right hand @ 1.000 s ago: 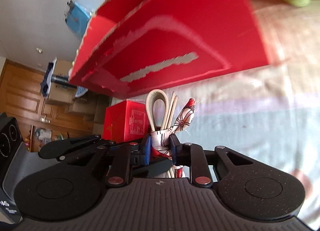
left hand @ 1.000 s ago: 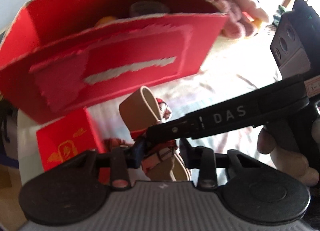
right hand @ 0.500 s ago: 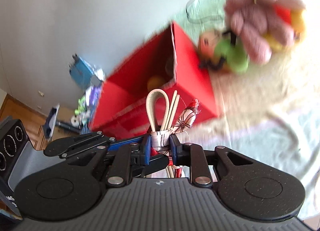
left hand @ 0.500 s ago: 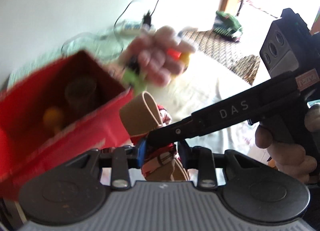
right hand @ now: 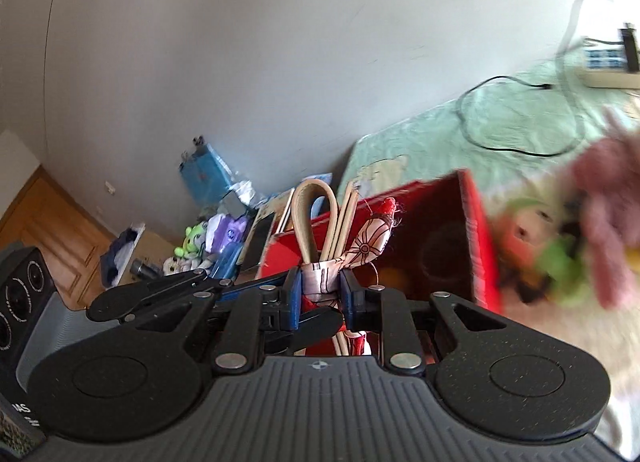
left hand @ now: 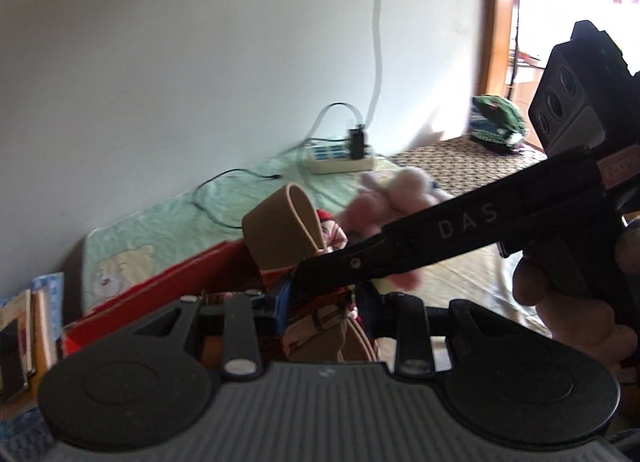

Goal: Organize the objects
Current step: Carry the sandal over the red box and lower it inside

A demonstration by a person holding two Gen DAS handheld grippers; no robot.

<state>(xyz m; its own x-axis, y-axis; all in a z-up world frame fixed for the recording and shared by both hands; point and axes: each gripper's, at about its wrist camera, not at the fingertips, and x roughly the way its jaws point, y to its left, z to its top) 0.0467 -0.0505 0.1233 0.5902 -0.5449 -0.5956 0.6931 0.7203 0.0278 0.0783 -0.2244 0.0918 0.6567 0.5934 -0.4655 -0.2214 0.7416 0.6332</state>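
Note:
A bundle of a looped tan strap [left hand: 280,226] and thin sticks, tied with red-and-white patterned cloth [right hand: 372,238], hangs in the air above the open red box [right hand: 472,230]. My left gripper [left hand: 320,302] is shut on the cloth-wrapped middle. My right gripper [right hand: 320,290] is shut on the same bundle. Its black finger [left hand: 440,234] crosses the left wrist view from the right. The red box [left hand: 160,294] sits low in that view, partly hidden behind the gripper. Dark and orange things lie inside the box.
The box stands on a bed with a pale green sheet [left hand: 160,222]. Blurred plush toys [right hand: 600,198] lie to its right. A power strip [left hand: 340,156] with cables lies by the wall. Toys and bags [right hand: 200,238] clutter the floor at left. A person's hand [left hand: 568,302] holds the right gripper.
Both grippers have risen with the bundle still gripped. The red box, which filled the views from close up, now sits lower and smaller, and the wall fills the upper half.

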